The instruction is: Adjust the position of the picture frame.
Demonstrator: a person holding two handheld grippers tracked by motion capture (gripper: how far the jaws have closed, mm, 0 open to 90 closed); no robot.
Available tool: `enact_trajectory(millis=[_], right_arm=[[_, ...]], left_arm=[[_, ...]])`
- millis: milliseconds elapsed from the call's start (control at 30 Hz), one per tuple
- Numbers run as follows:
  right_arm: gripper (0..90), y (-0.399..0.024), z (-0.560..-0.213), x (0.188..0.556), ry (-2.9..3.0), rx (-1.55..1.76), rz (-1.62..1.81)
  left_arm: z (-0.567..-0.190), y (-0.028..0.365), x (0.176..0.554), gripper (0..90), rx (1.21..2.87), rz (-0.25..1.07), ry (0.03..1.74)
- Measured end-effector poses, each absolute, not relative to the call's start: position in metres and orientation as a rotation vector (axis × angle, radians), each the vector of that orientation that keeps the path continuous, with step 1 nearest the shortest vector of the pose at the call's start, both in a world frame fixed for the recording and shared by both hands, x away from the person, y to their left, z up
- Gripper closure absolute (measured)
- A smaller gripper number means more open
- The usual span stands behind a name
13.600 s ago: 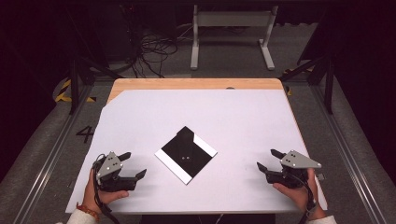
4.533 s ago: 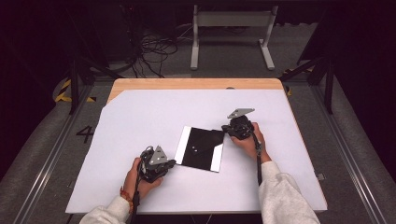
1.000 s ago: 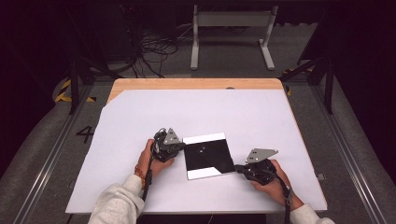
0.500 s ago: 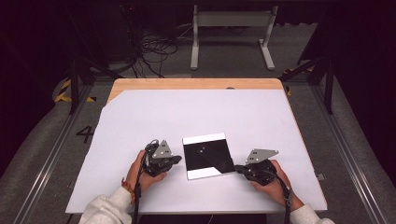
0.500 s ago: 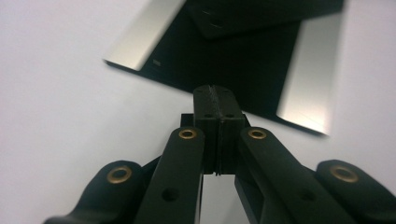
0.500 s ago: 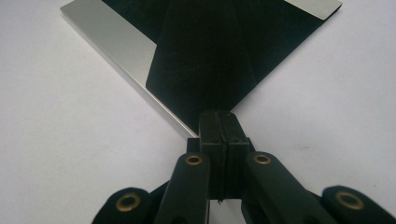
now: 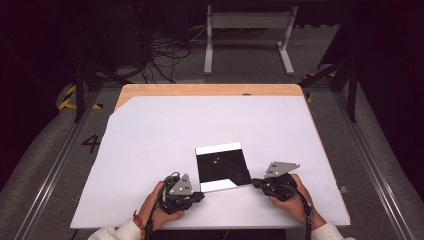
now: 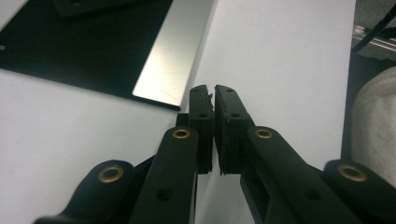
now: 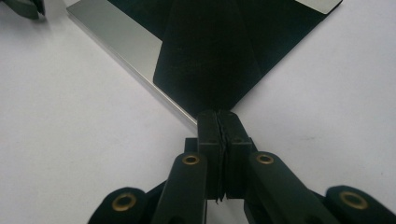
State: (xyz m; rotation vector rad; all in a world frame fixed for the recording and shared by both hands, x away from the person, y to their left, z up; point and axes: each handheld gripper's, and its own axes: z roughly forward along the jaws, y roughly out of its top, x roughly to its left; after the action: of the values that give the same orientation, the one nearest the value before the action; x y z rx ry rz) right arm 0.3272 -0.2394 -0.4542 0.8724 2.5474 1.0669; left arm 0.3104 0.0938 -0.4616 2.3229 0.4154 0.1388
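My left claw (image 7: 199, 196) sits near the front edge of the bench (image 7: 150, 140), just off the near left corner of the black sheet (image 7: 220, 165). In the left gripper view its jaws stand almost together, with only a thin slit of white bench between the pads (image 8: 201, 112), and nothing is caught in that slit. They have just cracked open a hair. The sheet's silvery border strip (image 8: 173, 56) ends right ahead of the tips; I read them as just beside the corner, not gripping it.

My right claw (image 7: 255, 183) is clenched at the sheet's near right corner. In the right gripper view the jaws are pressed tight together, and a folded black flap (image 9: 205, 60) narrows to a point that runs right into the tips, so I take it as pinched on that corner of the black sheet (image 9: 280, 37).

The sheet lies flat on the white bench a little right of centre and toward the front, with a light strip along its far edge and another along its near edge, between my two hands (image 7: 295, 202).
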Motion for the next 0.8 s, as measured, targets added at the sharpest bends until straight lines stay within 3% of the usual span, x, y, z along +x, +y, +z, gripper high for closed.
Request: enact_trajectory(millis=[500,600,800], right_arm=[[88.7,-0.239,-0.454,0.328,2.547,0.879,1.068],[88.7,-0.239,-0.454,0.327,2.547,0.881,1.066],[88.7,-0.238,-0.454,0.327,2.546,0.885,1.062]], left_arm=[[-0.463,0.09,0.313,89.8,2.329,0.253,0.476],[-0.463,0.092,0.317,89.8,2.34,0.34,0.516],[-0.463,0.098,0.324,87.9,2.321,0.28,0.523]])
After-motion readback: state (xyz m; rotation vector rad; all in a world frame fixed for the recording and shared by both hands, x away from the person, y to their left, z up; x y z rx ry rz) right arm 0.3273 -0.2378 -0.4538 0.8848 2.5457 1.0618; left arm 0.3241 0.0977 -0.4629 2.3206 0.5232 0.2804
